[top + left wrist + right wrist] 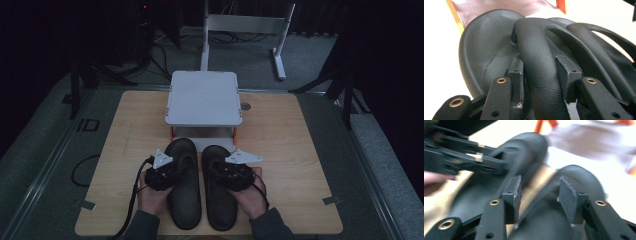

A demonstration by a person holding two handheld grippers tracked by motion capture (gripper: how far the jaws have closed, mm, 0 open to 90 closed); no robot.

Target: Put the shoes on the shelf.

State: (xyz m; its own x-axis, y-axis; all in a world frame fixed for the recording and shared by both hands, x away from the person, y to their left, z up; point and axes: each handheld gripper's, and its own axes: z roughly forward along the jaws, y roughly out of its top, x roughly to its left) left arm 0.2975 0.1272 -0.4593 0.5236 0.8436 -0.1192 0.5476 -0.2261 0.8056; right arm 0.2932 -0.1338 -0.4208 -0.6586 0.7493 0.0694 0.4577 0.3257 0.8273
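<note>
The left gripper (541,82) clamped the left sandal's strap (536,55); the right gripper (541,195) stood apart over the right sandal (574,185); closing on its strap likely came next.

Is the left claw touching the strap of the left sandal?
Touching: the left gripper view shows the left claw shut on the left sandal's strap, both pads pressing its sides.

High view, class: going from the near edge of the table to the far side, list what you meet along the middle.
Pair of black sandals → white raised stand with orange legs → white metal frame on the floor behind the table.
</note>
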